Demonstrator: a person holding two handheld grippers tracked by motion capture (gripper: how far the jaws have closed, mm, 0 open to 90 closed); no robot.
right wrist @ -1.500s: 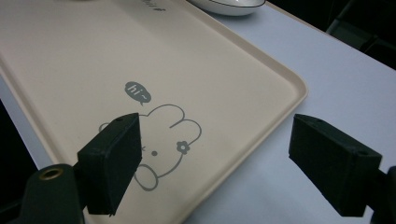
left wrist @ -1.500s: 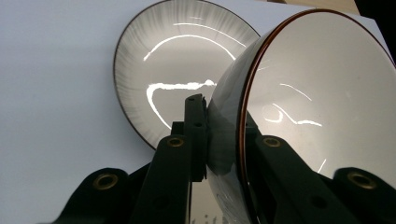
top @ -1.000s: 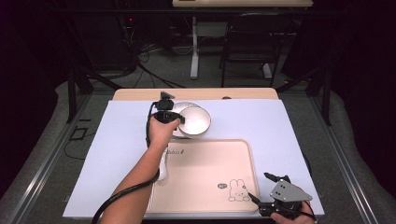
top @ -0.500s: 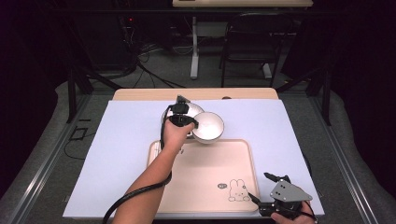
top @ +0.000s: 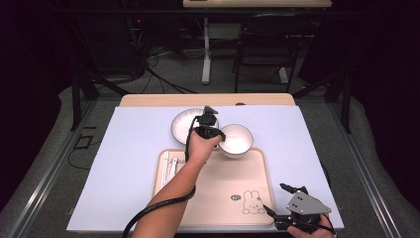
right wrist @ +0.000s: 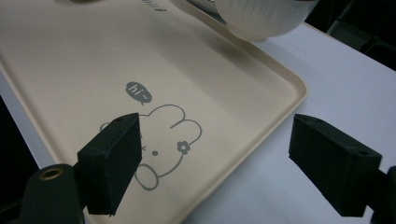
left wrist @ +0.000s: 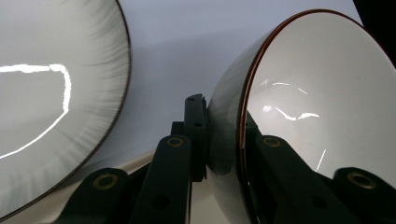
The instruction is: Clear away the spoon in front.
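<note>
White glazed ceramic bowl [top: 236, 140] held above far right corner of beige plastic tray with rabbit drawing [top: 218, 196], over tray rim. Bowl wall pinched by left gripper [top: 212, 130], one jaw inside, one outside, brown rim edge between; grip likely chosen so bowl can be carried one-handed toward tray. Bowl tilted in grasp. White round plate with dark rim [top: 185, 126] left on table just beyond tray's far edge. Right gripper [top: 277, 198] parked at tray's near right corner, jaws spread wide, nothing between, presumably kept clear.

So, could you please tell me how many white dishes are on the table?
2: a plate on the blue mat behind the tray, and a bowl held by the left gripper over the tray's far edge.
</note>
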